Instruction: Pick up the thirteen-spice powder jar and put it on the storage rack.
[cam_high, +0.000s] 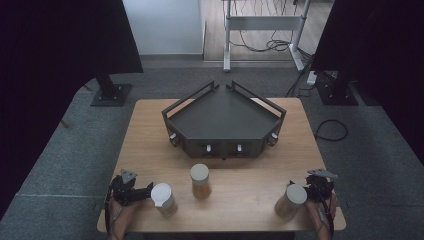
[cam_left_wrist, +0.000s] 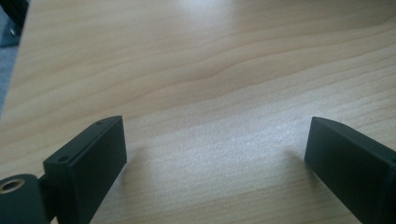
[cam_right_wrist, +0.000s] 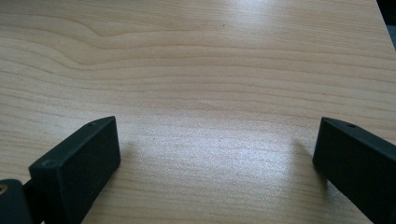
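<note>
From above, left tongs (cam_high: 145, 191) sit beside an upright jar (cam_high: 164, 199), another jar (cam_high: 200, 181) mid-desk (cam_high: 150, 145), a third (cam_high: 291, 201) by the right tongs (cam_high: 306, 189). Both gripper views show jaws apart over bare wood.

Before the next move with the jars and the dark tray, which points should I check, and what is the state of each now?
1. Left tool open with nothing between the jaws: ok.
2. Right tool open with nothing between the jaws: ok.
3. All three jars upright with lids on: left jar, middle jar, right jar: ok.
4. Left tool lined up on the left jar: cannot tell; the left gripper view looks at bare table, though the high view puts the jar right beside it.
5. Tray free to take jars: ok, its floor is bare.
6. Lids screwed tight: cannot tell.
</note>
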